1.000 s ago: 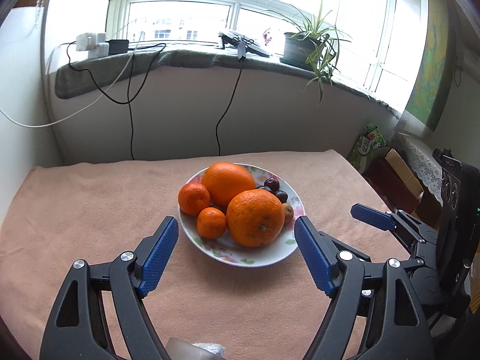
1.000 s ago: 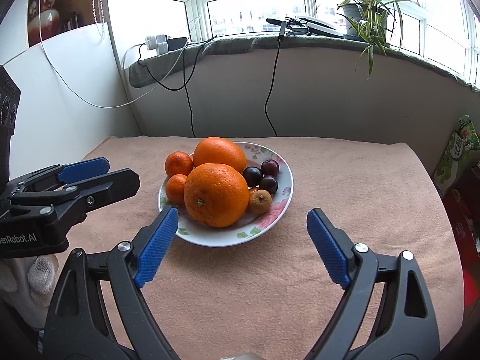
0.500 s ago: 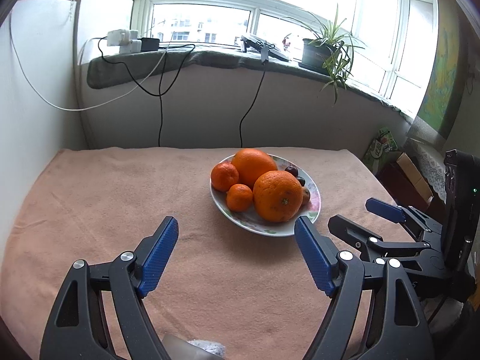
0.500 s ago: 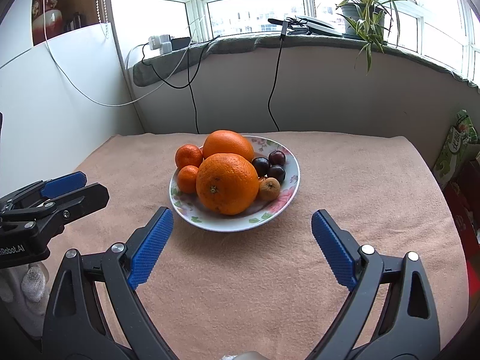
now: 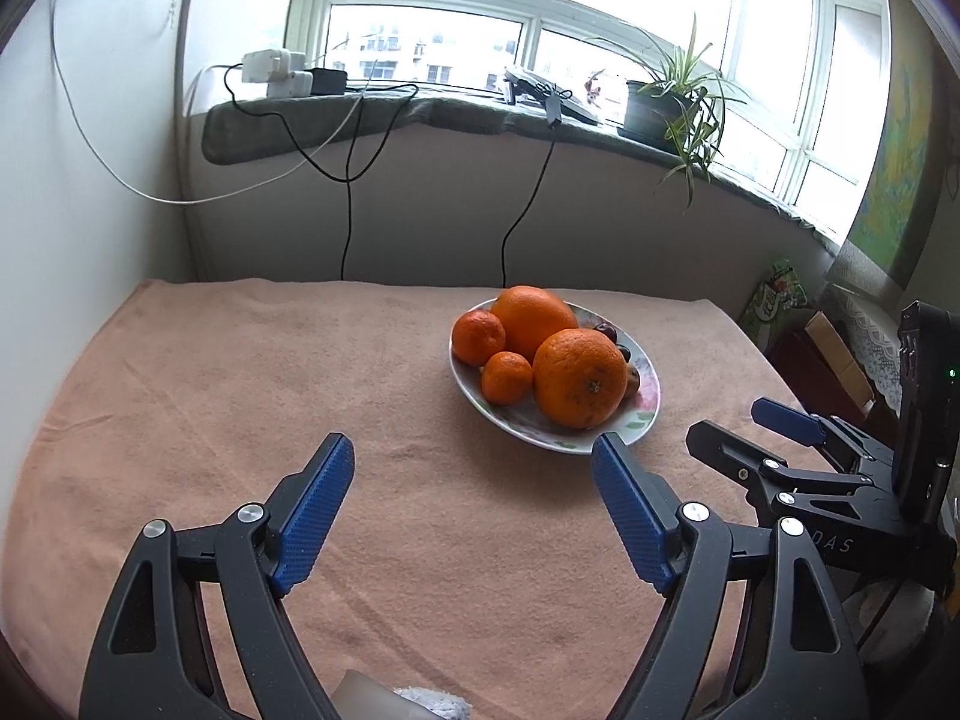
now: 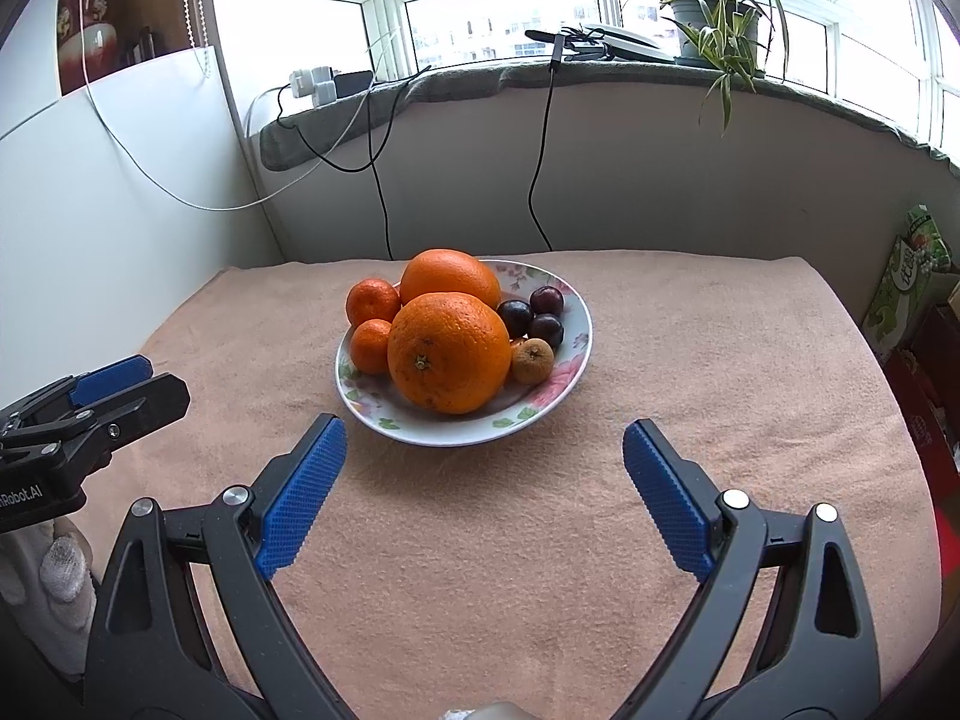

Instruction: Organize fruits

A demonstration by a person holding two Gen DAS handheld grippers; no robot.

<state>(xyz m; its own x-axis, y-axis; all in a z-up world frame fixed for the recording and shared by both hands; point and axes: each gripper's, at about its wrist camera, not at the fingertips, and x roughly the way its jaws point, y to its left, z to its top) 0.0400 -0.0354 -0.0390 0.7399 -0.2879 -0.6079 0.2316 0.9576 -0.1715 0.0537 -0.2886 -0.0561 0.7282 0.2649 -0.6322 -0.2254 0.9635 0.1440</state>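
Observation:
A floral plate (image 6: 564,381) sits on the pink cloth and holds two big oranges (image 6: 449,351), two small mandarins (image 6: 372,302), three dark plums (image 6: 531,317) and a small brown fruit (image 6: 531,361). The plate also shows in the left wrist view (image 5: 645,414), with an orange (image 5: 579,377) at its front. My left gripper (image 5: 474,468) is open and empty, short of the plate and to its left. My right gripper (image 6: 483,450) is open and empty, just in front of the plate.
The pink cloth (image 5: 240,396) covers the table up to a white wall with hanging cables (image 6: 540,180). A windowsill holds chargers and a potted plant (image 6: 714,18). Boxes and a green package (image 6: 912,276) stand off the table's right edge.
Both grippers have drawn back from the plate. The left one has also swung left, so the plate now sits right of its centre. Both stay open.

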